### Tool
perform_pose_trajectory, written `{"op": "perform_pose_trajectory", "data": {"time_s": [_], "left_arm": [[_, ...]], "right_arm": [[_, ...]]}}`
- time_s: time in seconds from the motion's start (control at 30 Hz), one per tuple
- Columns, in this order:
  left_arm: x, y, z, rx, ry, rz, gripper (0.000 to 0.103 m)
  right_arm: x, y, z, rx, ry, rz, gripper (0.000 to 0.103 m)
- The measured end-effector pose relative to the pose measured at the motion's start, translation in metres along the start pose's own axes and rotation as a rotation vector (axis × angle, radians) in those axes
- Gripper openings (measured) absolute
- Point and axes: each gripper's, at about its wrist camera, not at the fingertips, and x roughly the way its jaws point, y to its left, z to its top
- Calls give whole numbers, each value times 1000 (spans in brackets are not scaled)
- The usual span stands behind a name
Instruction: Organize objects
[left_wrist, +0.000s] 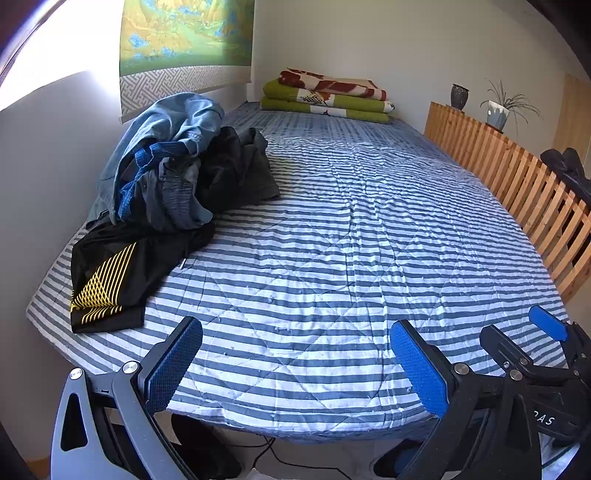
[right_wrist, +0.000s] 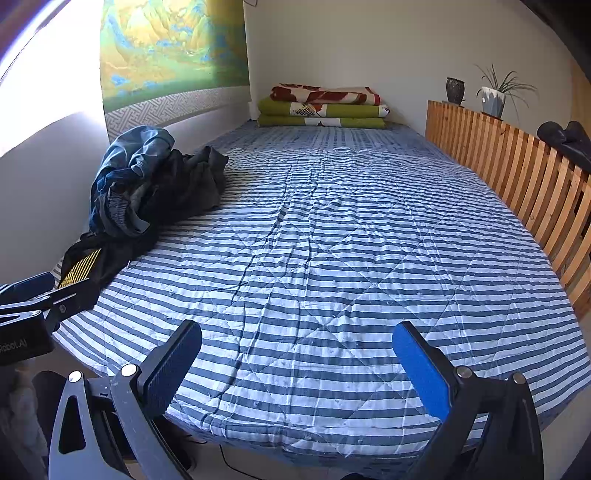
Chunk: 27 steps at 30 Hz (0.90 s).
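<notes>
A heap of clothes (left_wrist: 177, 166) lies on the left side of the striped bed (left_wrist: 351, 258), against the wall: blue denim on top, dark grey pieces beside it. Under the heap, a black garment with yellow lines (left_wrist: 107, 280) spreads toward the bed's front corner. The same heap (right_wrist: 147, 184) appears at the left in the right wrist view. My left gripper (left_wrist: 295, 365) hangs open over the bed's front edge, holding nothing. My right gripper (right_wrist: 297, 369) is open too, also at the front edge, to the right of the left one.
Folded green and red blankets (left_wrist: 328, 96) are stacked at the far end of the bed. A wooden slatted rail (left_wrist: 517, 177) runs along the right side, with a dark vase (left_wrist: 459, 96), a potted plant (left_wrist: 498, 109) and a black item (left_wrist: 569, 166) on it. Cables lie on the floor.
</notes>
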Motion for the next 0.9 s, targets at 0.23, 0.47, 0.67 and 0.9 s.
{"op": "perform_pose_trajectory", "data": {"time_s": [0.23,0.47,0.67,0.9], "left_arm": [[1,0,0,1,-1,5,103],[2,3,2,-3,-1,8,103],[3,9,5,-6,-6,15,103],[6,22,6,-25,-6,34,103]], "right_arm": [[4,0,0,2,10,1,102],[5,0,0,1,16,2,102],[9,5,3,-8,20,9,102],[14,18,7,-34,26,27,102]]}}
